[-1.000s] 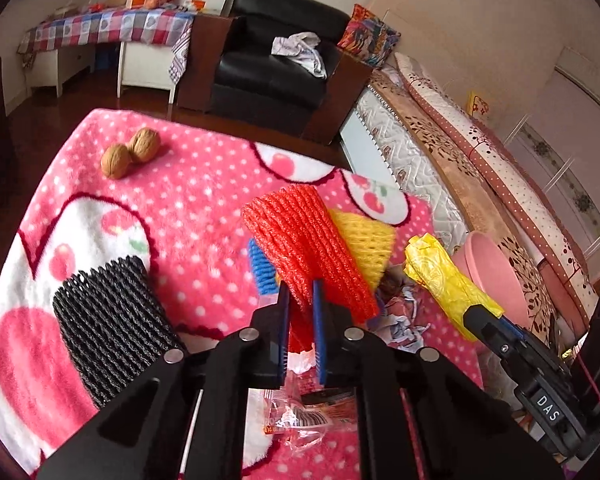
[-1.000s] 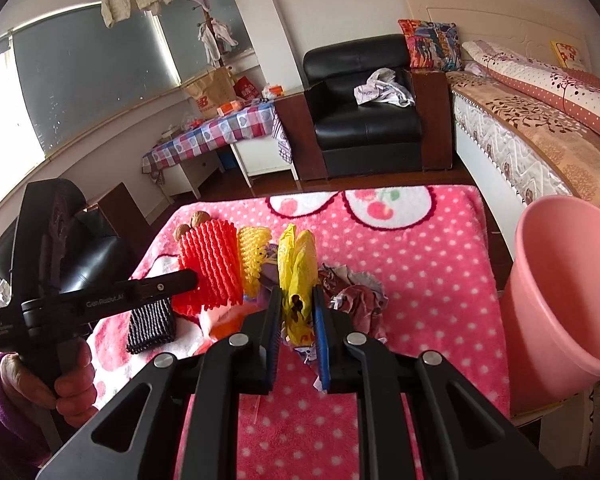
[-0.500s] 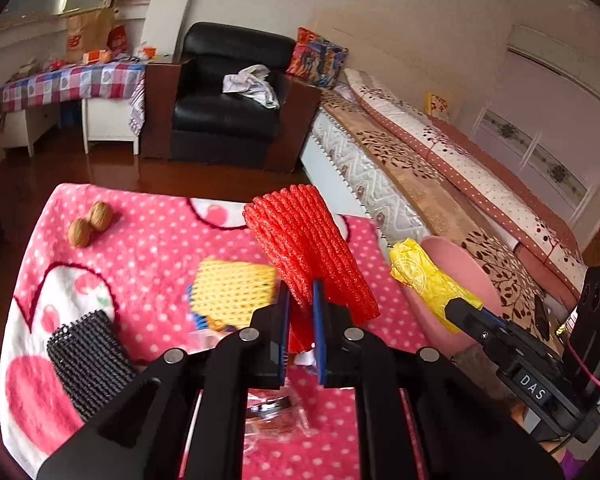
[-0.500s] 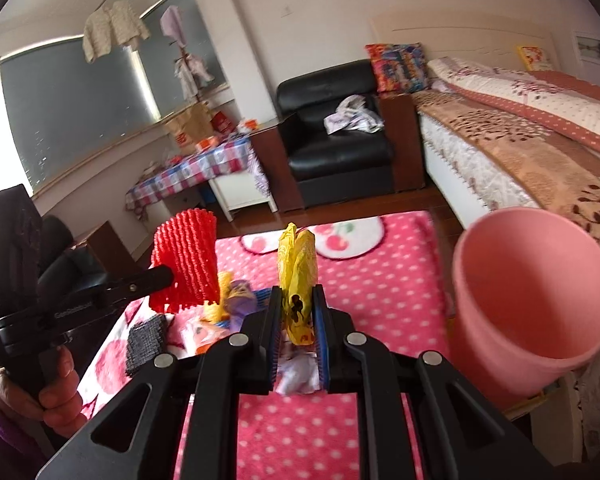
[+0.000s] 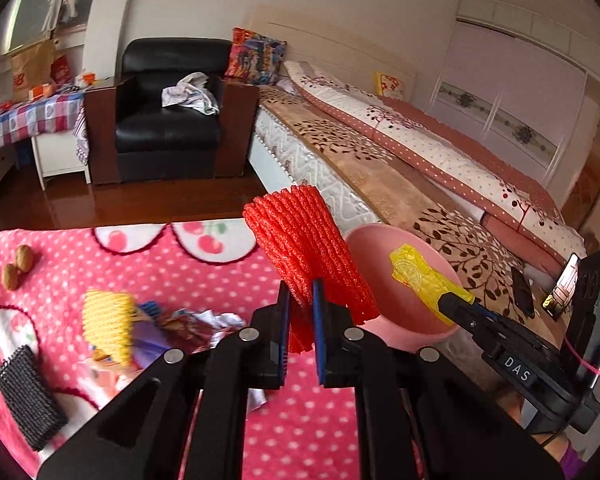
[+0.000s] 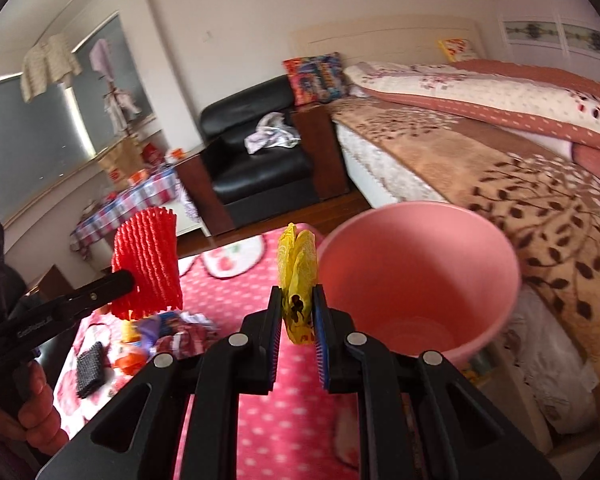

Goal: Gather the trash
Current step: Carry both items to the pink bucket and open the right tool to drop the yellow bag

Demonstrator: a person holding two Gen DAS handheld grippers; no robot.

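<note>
Left gripper (image 5: 301, 300) is clamped on a red foam mesh fruit sleeve (image 5: 306, 256), held above the pink polka-dot blanket (image 5: 204, 276). Right gripper (image 6: 297, 308) is clamped on a crumpled yellow plastic wrapper (image 6: 297, 276), just beside the rim of the round pink plastic bucket (image 6: 416, 276) (bucket stands at the blanket's edge, beside the bed). Remaining trash on the blanket: a yellow foam mesh sleeve (image 5: 108, 326) and a black foam mesh sleeve (image 5: 28, 396).
</note>
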